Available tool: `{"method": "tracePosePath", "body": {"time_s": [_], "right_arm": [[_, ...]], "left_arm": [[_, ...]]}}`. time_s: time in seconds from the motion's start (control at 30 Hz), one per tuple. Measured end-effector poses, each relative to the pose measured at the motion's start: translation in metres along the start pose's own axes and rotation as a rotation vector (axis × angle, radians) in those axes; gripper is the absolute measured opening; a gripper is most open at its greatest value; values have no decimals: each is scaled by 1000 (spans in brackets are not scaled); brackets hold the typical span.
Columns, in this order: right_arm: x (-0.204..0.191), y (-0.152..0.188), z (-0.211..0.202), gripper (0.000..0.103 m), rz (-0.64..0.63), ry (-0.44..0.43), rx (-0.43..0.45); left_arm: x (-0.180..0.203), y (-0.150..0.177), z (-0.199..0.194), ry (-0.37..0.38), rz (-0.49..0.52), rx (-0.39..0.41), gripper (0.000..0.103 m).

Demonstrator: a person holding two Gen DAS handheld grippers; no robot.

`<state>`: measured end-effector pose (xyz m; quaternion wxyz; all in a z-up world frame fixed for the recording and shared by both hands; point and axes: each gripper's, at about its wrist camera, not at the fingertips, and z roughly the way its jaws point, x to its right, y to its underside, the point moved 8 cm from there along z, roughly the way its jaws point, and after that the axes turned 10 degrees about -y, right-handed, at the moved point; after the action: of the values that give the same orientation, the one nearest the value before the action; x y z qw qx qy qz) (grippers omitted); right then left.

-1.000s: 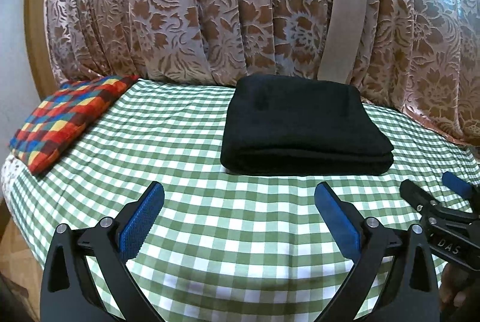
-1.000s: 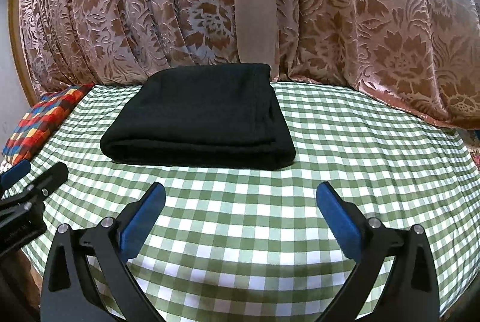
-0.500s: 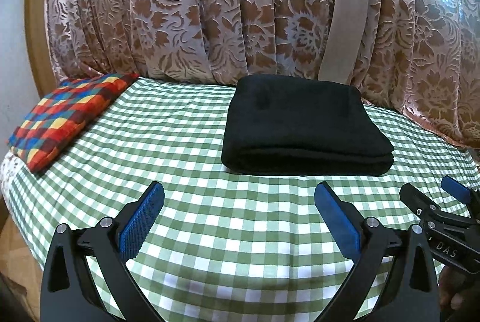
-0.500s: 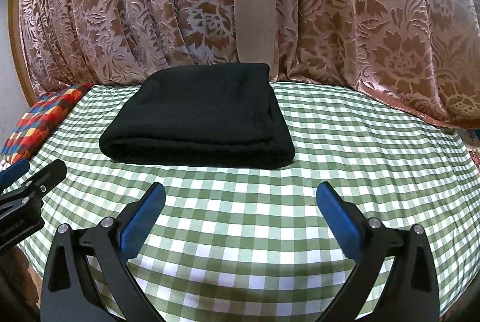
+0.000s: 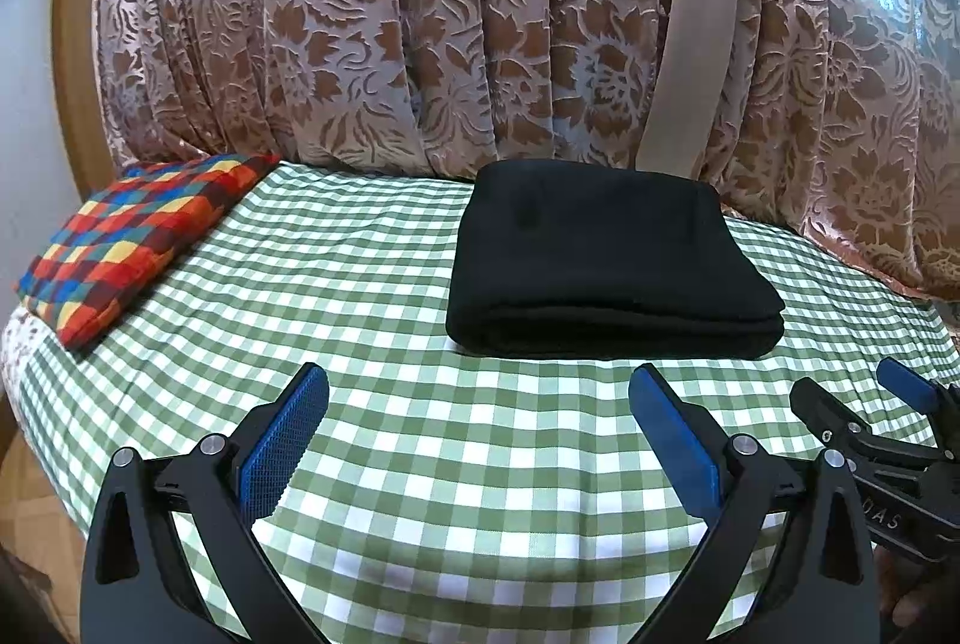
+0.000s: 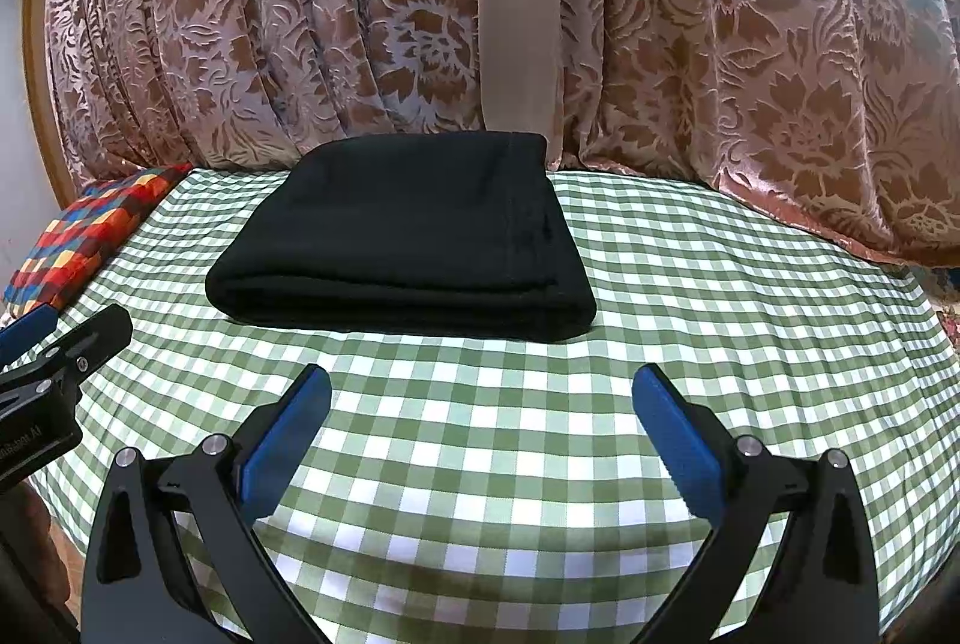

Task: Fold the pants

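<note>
The black pants lie folded into a thick rectangle on the green-and-white checked sheet, near the curtain. In the right wrist view the same pants sit ahead and slightly left. My left gripper hovers open above the sheet, short of the fold's near edge, with nothing between its blue pads. My right gripper is also open and empty, a little back from the pants. Each gripper shows at the edge of the other's view: the right gripper, the left gripper.
A multicoloured checked pillow lies at the sheet's far left. A brown floral curtain with a plain beige strip hangs right behind the bed. The bed's edge drops off at the left and near side.
Both grippers have drawn back and lowered slightly from the pants. The folded pants have not moved.
</note>
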<state>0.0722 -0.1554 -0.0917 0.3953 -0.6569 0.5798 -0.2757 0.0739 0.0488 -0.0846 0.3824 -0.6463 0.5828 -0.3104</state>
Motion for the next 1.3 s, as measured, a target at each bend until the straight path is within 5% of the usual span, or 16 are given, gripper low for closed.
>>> {"method": "tracePosePath", "body": {"time_s": [1.3], "right_arm": [[-3, 3, 3, 101, 0, -5, -14]], "left_arm": [[-1, -7, -13, 6, 0, 32, 99]]}}
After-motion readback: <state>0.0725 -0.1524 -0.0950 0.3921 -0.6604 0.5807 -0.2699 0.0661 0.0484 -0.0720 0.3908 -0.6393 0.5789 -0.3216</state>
